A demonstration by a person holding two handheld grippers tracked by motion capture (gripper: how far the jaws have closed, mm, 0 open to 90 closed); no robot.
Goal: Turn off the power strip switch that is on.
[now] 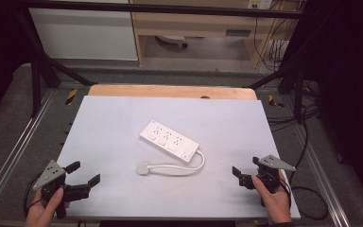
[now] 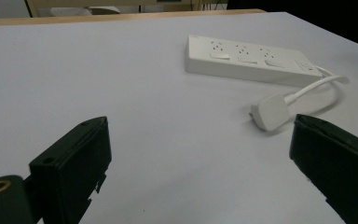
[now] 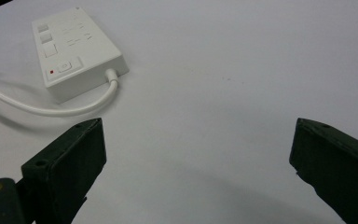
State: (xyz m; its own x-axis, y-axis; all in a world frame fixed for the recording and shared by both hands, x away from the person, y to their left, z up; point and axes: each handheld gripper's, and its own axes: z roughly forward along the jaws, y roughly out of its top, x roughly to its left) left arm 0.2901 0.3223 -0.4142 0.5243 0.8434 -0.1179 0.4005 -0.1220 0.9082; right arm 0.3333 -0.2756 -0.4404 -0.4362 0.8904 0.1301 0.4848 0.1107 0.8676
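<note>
Two handheld black grippers

The left gripper [image 1: 84, 173] and right gripper [image 1: 245, 170] each carry blocky black jaws, a grey three-cornered top plate and a trailing black cable; a brass-ringed hole marks each jaw base.

No words, brand names or numbers can be read anywhere. The only sign is a round power symbol — faint, on the switch button of the white power strip [image 3: 74, 51] at the upper left of the right gripper view — with a small red dot beside it.
</note>
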